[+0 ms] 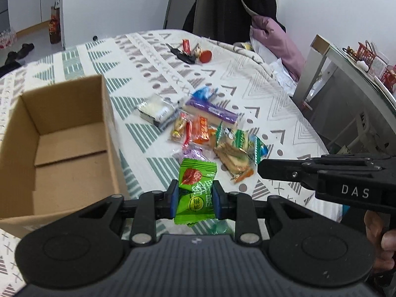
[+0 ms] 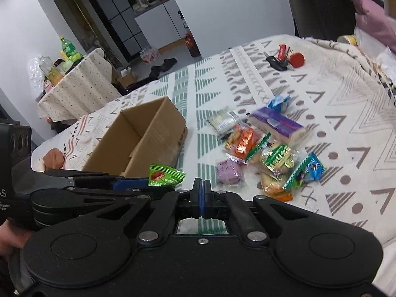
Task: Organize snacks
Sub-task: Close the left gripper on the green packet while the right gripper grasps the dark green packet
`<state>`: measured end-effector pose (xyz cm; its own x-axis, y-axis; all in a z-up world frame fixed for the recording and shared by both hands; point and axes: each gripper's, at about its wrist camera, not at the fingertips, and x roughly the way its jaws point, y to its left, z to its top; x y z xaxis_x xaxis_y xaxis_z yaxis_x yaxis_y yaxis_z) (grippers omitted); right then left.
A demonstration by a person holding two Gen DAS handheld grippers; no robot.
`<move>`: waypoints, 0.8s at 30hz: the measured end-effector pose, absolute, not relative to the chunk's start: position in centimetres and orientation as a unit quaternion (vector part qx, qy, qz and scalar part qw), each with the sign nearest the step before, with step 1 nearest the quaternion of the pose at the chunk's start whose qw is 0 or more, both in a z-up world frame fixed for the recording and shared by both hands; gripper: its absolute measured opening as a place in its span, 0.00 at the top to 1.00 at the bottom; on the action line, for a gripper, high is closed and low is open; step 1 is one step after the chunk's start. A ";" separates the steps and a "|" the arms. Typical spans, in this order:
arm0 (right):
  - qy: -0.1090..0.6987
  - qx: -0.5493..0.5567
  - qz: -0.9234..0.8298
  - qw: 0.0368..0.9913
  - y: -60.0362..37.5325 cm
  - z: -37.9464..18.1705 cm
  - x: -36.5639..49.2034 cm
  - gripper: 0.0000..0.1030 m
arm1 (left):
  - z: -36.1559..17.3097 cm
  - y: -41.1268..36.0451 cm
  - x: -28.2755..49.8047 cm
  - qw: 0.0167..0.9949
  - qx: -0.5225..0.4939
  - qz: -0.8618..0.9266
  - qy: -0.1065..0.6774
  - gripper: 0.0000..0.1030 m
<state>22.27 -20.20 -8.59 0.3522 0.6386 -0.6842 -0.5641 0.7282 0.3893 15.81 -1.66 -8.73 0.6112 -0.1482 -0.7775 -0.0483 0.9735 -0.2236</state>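
Clearly the left gripper (image 1: pixel 195 199) is clamped on a green plum-candy packet (image 1: pixel 196 188), its blue pads pressing the crinkled foil from both sides; the packet's long axis runs straight ahead along the fingers, printed fruit end pointing away. It hangs above the patterned bedspread (image 1: pixel 247 94), just right of the open cardboard box (image 1: pixel 61 133), whose near right wall edge stands close beside the gripper. The box is plain corrugated brown, rectangular, with its bottom flaps showing and nothing visible inside.

Ahead lies the snack pile (image 1: pixel 210 128): glossy wrappers, a purple-banded wafer block (image 1: pixel 212 111), a clear bag of biscuits with green print (image 1: pixel 235 151), all touching or overlapping. Bare cloth lies between pile and box.

The right gripper (image 2: pixel 202 199) has its blue pads pressed together on nothing, hovering near the pile's front edge. Keys and a red disc (image 1: pixel 206 56) sit well apart, farther back.
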 end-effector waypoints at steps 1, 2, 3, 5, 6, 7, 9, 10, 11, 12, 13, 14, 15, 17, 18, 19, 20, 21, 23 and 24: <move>0.435 0.044 0.365 0.822 -20.2 -8.5 22.2 1.00 | -8.5 -1.5 15.6 0.892 -0.111 -0.027 0.438 0.75; 0.436 0.045 0.362 0.823 -20.2 -8.6 22.1 1.00 | -8.4 -1.4 15.5 0.893 -0.110 -0.025 0.436 0.75; 0.440 0.046 0.357 0.823 -20.2 -8.7 22.1 1.00 | -8.3 -1.2 15.4 0.894 -0.110 -0.024 0.434 0.75; 0.458 0.050 0.347 0.817 -20.1 -9.5 22.1 0.96 | -8.4 -0.9 15.1 0.893 -0.112 -0.020 0.435 0.75; 0.469 0.053 0.341 0.813 -20.1 -10.0 22.0 0.91 | -8.4 -0.7 14.8 0.893 -0.112 -0.019 0.435 0.75; 0.479 0.054 0.338 0.809 -20.0 -10.6 21.7 0.77 | -8.5 -0.5 14.7 0.893 -0.112 -0.018 0.435 0.74; 0.493 0.052 0.337 0.800 -19.5 -11.7 21.1 0.62 | -8.7 -0.2 14.2 0.892 -0.115 -0.016 0.437 0.74; 0.498 0.048 0.339 0.796 -19.1 -12.2 20.8 0.59 | -8.9 0.1 14.1 0.891 -0.117 -0.015 0.438 0.74; 0.504 0.043 0.340 0.793 -18.7 -12.7 20.6 0.59 | -9.0 0.3 13.9 0.890 -0.119 -0.014 0.439 0.74; 0.510 0.040 0.339 0.789 -18.3 -13.1 20.3 0.56 | -9.1 0.5 13.6 0.890 -0.121 -0.014 0.440 0.74; 0.515 0.038 0.338 0.786 -17.9 -13.4 20.2 0.52 | -9.3 0.6 13.4 0.889 -0.122 -0.014 0.441 0.74; 0.518 0.035 0.339 0.784 -17.6 -13.7 20.0 0.50 | -9.4 0.7 13.3 0.888 -0.123 -0.015 0.443 0.74; 0.519 0.031 0.342 0.783 -17.3 -14.0 19.9 0.48 | -9.4 0.8 13.2 0.888 -0.123 -0.015 0.444 0.74; 0.523 0.017 0.341 0.781 -16.6 -14.4 19.5 0.41 | -9.6 1.1 12.9 0.887 -0.125 -0.017 0.444 0.74; 0.526 0.010 0.338 0.781 -16.3 -14.7 19.4 0.37 | -9.6 1.2 12.8 0.887 -0.126 -0.018 0.444 0.74; 0.528 0.003 0.334 0.781 -16.0 -15.0 19.3 0.34 | -9.7 1.3 12.7 0.887 -0.128 -0.017 0.444 0.74; 0.531 -0.004 0.330 0.781 -15.9 -15.1 19.2 0.33 | -9.7 1.5 12.6 0.887 -0.129 -0.016 0.443 0.74; 0.532 -0.012 0.326 0.782 -15.7 -15.3 19.1 0.28 | -9.8 1.6 12.5 0.887 -0.131 -0.015 0.443 0.74; 0.530 -0.029 0.317 0.786 -15.3 -15.7 18.9 0.24 | -9.9 1.9 12.4 0.887 -0.134 -0.014 0.443 0.74; 0.528 -0.038 0.317 0.787 -15.2 -15.9 18.8 0.24 | -10.0 2.1 12.3 0.886 -0.134 -0.013 0.443 0.74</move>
